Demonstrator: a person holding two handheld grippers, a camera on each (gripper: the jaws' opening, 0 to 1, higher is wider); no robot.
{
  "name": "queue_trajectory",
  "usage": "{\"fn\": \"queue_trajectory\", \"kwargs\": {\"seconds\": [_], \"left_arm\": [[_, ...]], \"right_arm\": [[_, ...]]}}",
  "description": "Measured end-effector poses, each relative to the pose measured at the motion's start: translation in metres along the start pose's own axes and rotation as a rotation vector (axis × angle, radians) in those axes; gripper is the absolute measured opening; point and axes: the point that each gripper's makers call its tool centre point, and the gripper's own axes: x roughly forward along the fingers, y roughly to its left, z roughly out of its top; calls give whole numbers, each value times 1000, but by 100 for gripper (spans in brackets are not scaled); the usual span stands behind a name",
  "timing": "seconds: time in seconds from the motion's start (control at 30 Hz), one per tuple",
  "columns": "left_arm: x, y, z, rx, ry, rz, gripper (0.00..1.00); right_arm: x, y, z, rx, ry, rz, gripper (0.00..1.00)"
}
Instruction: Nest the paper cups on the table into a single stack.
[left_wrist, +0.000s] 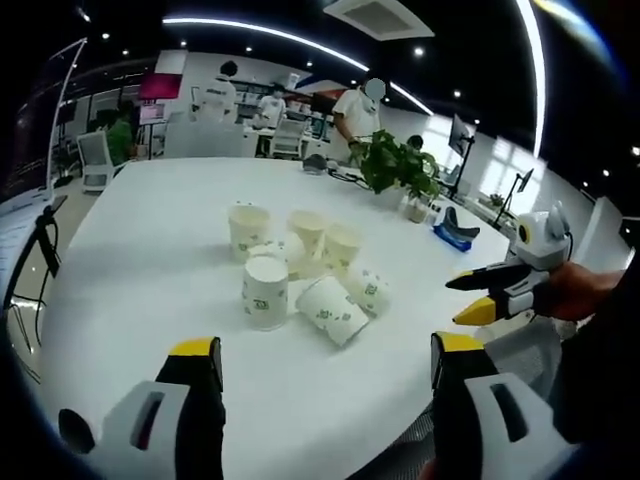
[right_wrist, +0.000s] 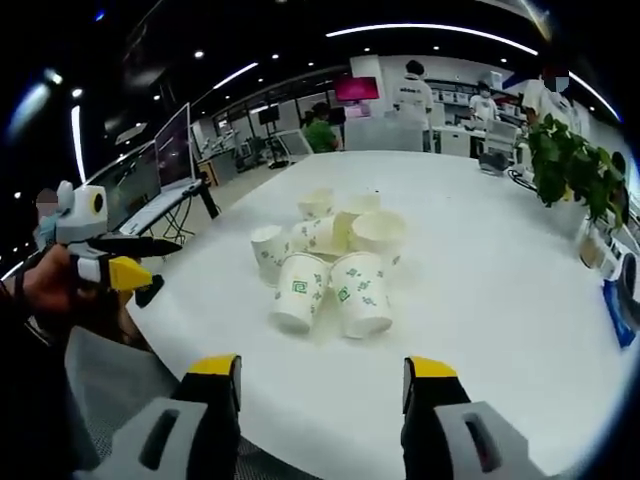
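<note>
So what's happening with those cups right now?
Left gripper and right gripper open, empty. Paper cups clustered loose on table, several tipped, unstacked. Nothing blocking.

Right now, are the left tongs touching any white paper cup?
Apart. The left gripper view shows bare white table between the left tongs and the nearest white paper cup.

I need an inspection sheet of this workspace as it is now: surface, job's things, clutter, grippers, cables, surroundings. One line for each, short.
Surface: white table, bare around the cups.
Job's things: paper cups clustered mid-table, none stacked yet; some stand mouth up, one stands mouth down, several lie on their sides.
Clutter: potted plant and a blue object at the table's far edge.
Grippers: left gripper open, empty, short of the cups; right gripper open, empty, short of the cups.
Cables: a dark cable beside the plant.
Surroundings: open office, people standing behind the table, chairs, monitors.
</note>
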Motion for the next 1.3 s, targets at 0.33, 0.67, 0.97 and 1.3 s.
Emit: {"fn": "queue_trajectory", "kwargs": {"seconds": [0.33, 0.67, 0.97, 1.3], "left_arm": [[5, 4, 0, 8, 9, -9, 84], [15, 15, 12, 54, 30, -15, 82], [38, 32, 28, 69, 45, -19, 79], [76, 40, 36, 131, 106, -30, 75]], "right_arm": [[-2, -3, 1, 5, 0, -11, 65], [-2, -7, 3, -2, -8, -17, 65], [-3, -8, 6, -1, -13, -20, 65], [-6, -9, 5, 6, -14, -29, 65]]}}
